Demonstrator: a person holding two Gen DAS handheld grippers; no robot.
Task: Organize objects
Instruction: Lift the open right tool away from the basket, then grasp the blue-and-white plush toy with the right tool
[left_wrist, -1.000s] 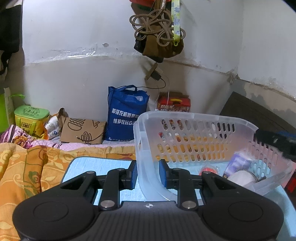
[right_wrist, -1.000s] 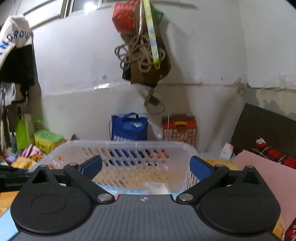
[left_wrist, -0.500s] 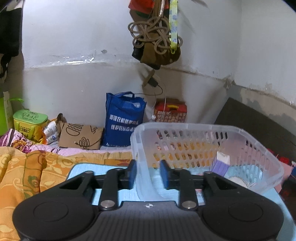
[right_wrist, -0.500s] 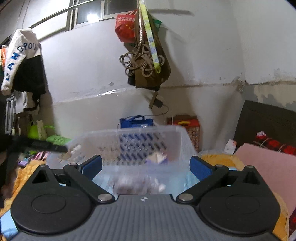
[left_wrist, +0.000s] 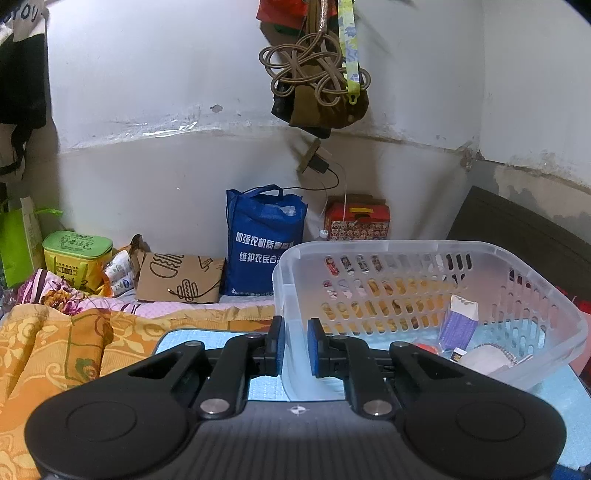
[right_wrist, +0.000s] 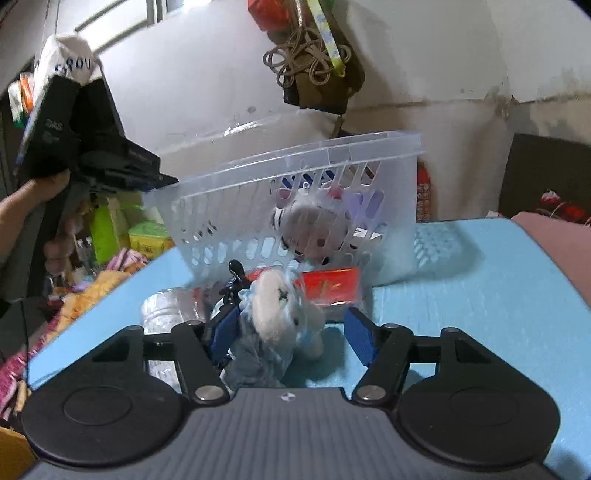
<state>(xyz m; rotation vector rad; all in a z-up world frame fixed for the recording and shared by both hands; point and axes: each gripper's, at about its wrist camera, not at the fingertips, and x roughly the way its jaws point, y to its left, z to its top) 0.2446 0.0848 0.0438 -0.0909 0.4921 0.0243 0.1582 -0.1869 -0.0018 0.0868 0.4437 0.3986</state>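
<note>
1. Tilting above the blue mat (right_wrist: 461, 314), the clear basket (right_wrist: 295, 192) hangs with its near-left wall pinched by the left gripper (left_wrist: 295, 345).
2. The right gripper (right_wrist: 291, 334) is spread wide around a plush toy (right_wrist: 280, 314) lying on the mat.
3. A red packet (right_wrist: 332, 286) lies just beyond the toy, under the basket.

Clear slotted basket (right_wrist: 295, 177) tipped up, plush toy (right_wrist: 280, 310) spilled on mat.

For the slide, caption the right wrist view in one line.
Open right tool around a plush toy on the blue mat, clear basket tilted behind it.
</note>
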